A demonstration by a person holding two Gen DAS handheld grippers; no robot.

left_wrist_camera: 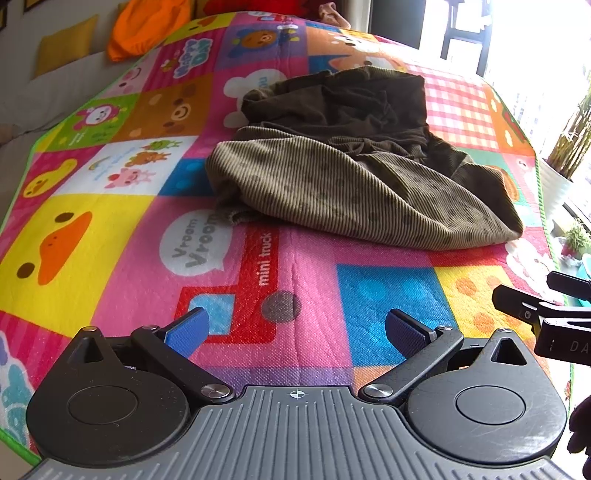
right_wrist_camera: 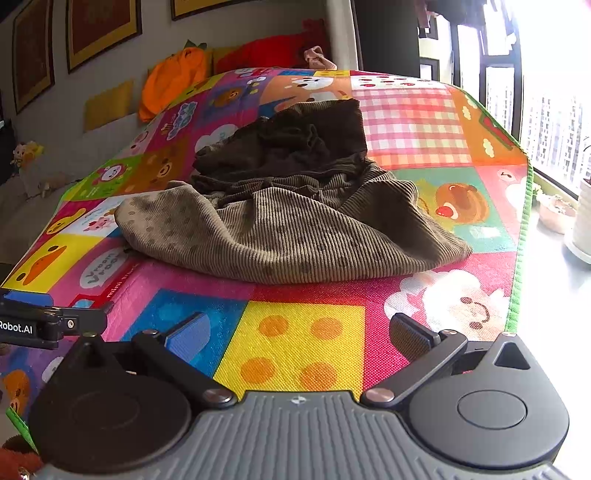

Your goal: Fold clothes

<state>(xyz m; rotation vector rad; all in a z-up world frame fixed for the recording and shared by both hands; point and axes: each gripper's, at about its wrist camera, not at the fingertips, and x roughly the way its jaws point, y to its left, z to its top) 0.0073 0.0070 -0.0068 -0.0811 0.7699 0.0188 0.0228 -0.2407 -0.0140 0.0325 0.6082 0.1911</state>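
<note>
Corduroy garment (left_wrist_camera: 343, 173) — olive-brown, ribbed, faintly dotted — lies in a loose, crumpled heap near the middle of the play mat (left_wrist_camera: 122, 236), unfolded. Its lighter front part bulges toward the cameras, while a darker bunched part sits behind it with what looks like a gathered waistband between the two. The mat is the largest thing in view, a bright patchwork of cartoon squares: a yellow duck, a pink panel lettered "mini truck" and "Vroom Vroom", a blue square, a yellow square with orange dots, a red-and-white check patch at the far side.

Beyond the mat's far edge an orange cushion (right_wrist_camera: 173, 79) rests by the wall under framed pictures (right_wrist_camera: 103, 29), and bright windows (right_wrist_camera: 550, 122) fill the right side.

Left gripper (left_wrist_camera: 295, 328) hovers low over the mat's near pink and blue squares, jaws spread wide, nothing between its blue pads (left_wrist_camera: 188, 328). Right gripper (right_wrist_camera: 299, 332) hangs just beside it over the yellow dotted square — likewise released and empty. Both are short of the garment, not touching it.
</note>
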